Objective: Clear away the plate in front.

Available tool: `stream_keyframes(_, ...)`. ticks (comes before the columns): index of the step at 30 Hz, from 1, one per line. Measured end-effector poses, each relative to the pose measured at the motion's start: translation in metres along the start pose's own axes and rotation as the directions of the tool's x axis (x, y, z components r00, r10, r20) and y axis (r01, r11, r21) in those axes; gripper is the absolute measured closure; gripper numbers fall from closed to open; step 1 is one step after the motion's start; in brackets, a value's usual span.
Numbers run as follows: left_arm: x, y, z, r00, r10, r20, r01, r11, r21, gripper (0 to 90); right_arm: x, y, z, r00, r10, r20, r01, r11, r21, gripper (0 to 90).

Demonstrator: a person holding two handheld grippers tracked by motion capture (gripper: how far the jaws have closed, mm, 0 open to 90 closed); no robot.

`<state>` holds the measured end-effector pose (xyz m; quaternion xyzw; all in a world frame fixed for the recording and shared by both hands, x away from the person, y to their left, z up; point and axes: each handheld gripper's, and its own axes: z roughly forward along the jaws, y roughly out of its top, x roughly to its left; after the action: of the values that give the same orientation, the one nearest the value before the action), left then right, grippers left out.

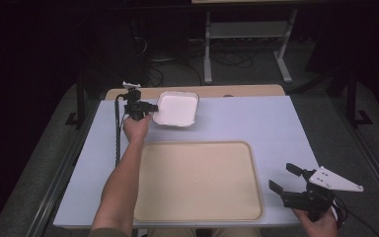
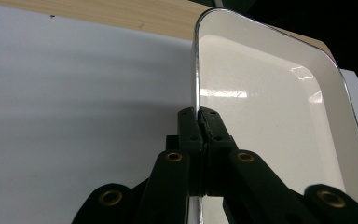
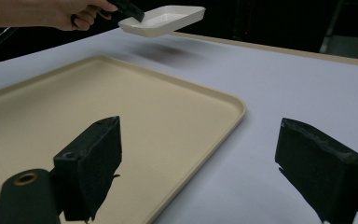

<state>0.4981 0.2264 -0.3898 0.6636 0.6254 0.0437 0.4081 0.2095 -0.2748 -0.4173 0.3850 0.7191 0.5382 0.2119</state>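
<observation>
High view: The left gripper [image 1: 150,107] is at the far left part of the table [image 1: 276,123], carried by the person's left hand [image 1: 137,127], with the forearm reaching in from the bottom edge. Its jaws are clamped on the left rim of a white rectangular dish [image 1: 177,108]. The dish is beyond the far edge of a large beige tray [image 1: 197,180], which lies flat on the near-centre of the table. A cable [image 1: 117,133] runs along the table to the left of the forearm. The right gripper [image 1: 287,181] is held in the right hand [image 1: 321,222] at the near right corner, just off the tray's right edge. Its jaws are spread apart with nothing between them. A grey three-cornered plate [image 1: 336,180] sits on top of it.

Left gripper view: The two black jaws are closed together on the thin rim of the white dish [image 2: 270,107]. The rim runs upward between the pads. The dish's glossy inner surface lies to the right of the jaws; the table surface [image 2: 74,93] lies to the left.

Right gripper view: The two jaws stand wide apart and hold nothing. The beige tray [image 3: 121,107] lies on the table below and ahead of them. Farther off, the left hand [image 3: 70,14] holds the white dish [image 3: 163,19] clear of the table; the dish's shadow falls on the surface beneath it.
</observation>
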Motion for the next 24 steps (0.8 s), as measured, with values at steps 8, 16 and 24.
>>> stream_keyframes(8,-0.008,-0.001,-0.011,0.9991,0.042,0.004,-0.042,0.9991,0.009,88.5,0.0,0.0,-0.001,1.0,0.002,-0.008,-0.003,1.0,-0.006,13.4)
stream_keyframes(16,-0.015,-0.008,-0.023,0.9975,0.066,0.023,-0.066,0.9978,0.009,88.6,0.001,0.0,-0.002,1.0,-0.005,-0.005,0.005,1.0,-0.008,13.3)
stream_keyframes(24,-0.019,-0.015,-0.035,0.9965,0.078,0.032,-0.078,0.9969,0.011,88.6,0.002,0.001,-0.001,0.9999,-0.01,0.003,0.01,1.0,-0.001,13.3)
